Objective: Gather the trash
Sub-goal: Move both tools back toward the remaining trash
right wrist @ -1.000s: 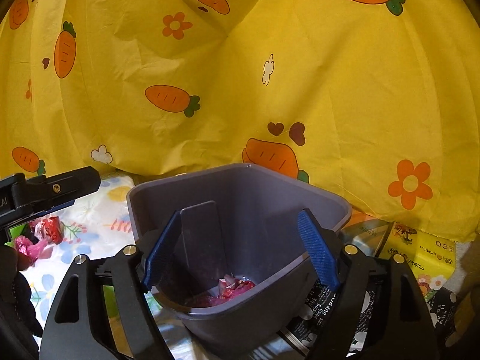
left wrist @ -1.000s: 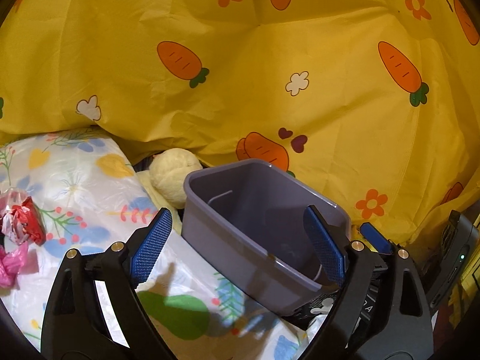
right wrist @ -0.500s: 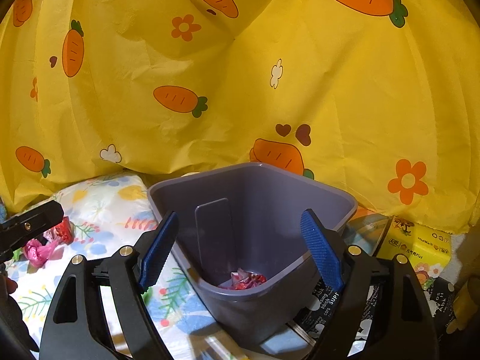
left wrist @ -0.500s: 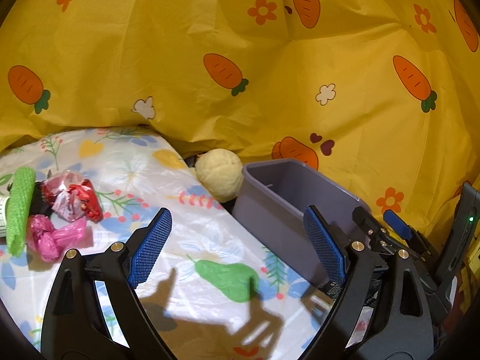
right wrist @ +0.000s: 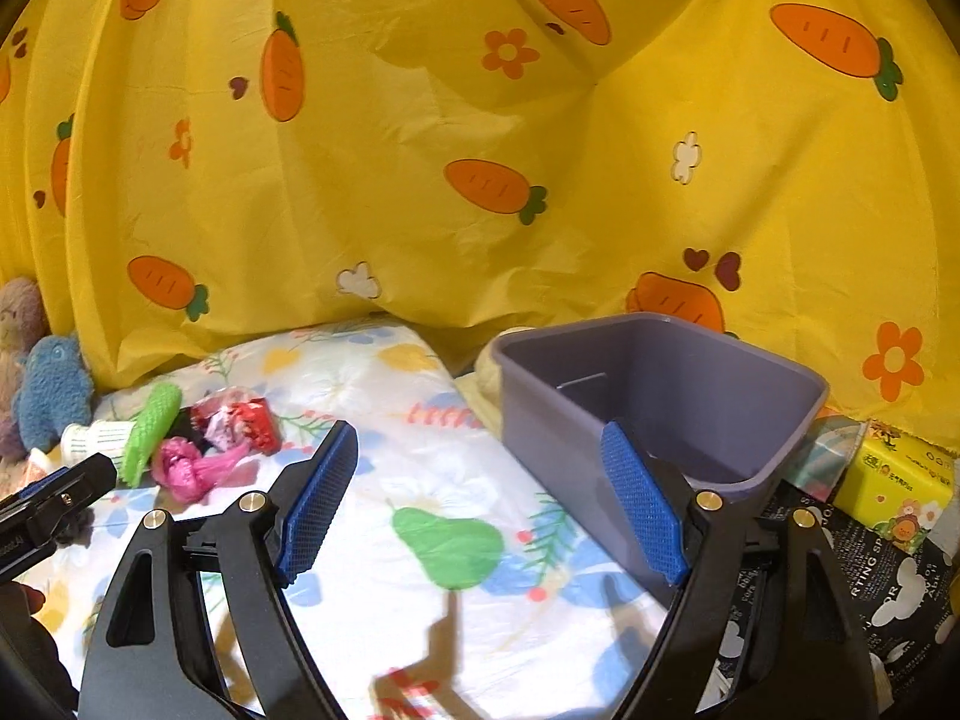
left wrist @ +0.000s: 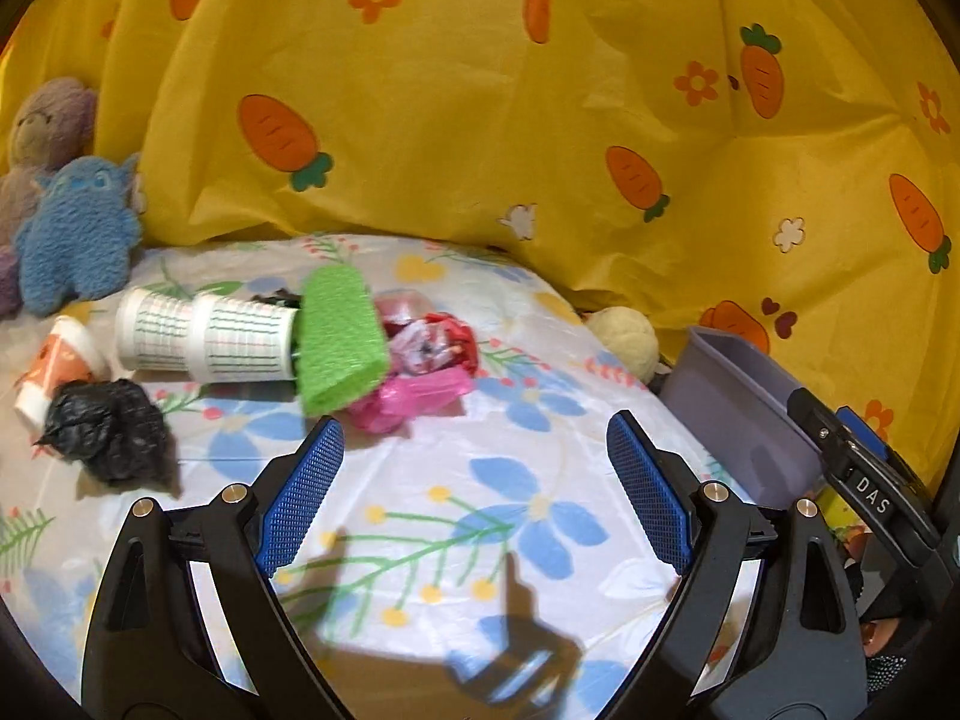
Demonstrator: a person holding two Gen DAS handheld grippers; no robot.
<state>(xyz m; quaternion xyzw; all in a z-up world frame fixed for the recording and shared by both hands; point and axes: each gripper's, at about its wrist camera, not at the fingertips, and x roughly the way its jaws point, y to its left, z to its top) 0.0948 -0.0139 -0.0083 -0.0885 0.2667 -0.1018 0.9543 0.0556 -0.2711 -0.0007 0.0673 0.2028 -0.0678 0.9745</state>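
Left hand-held gripper [left wrist: 474,498]: wide, holding nothing; right hand-held gripper [right wrist: 486,501]: likewise
Left to do: trash pile [left wrist: 384,354] mid-bed; black wad [left wrist: 108,429]; cups [left wrist: 207,336]
Bin [right wrist: 660,396]: at bed's right edge; contents hidden

Each gripper, the left gripper [left wrist: 474,480] and the right gripper [right wrist: 486,504], has two black plastic fingers with cut-out slots, brass-coloured screws near the tips, and blue cross-hatched pads [left wrist: 300,495]. The right gripper's black side bears white letters "DAS".
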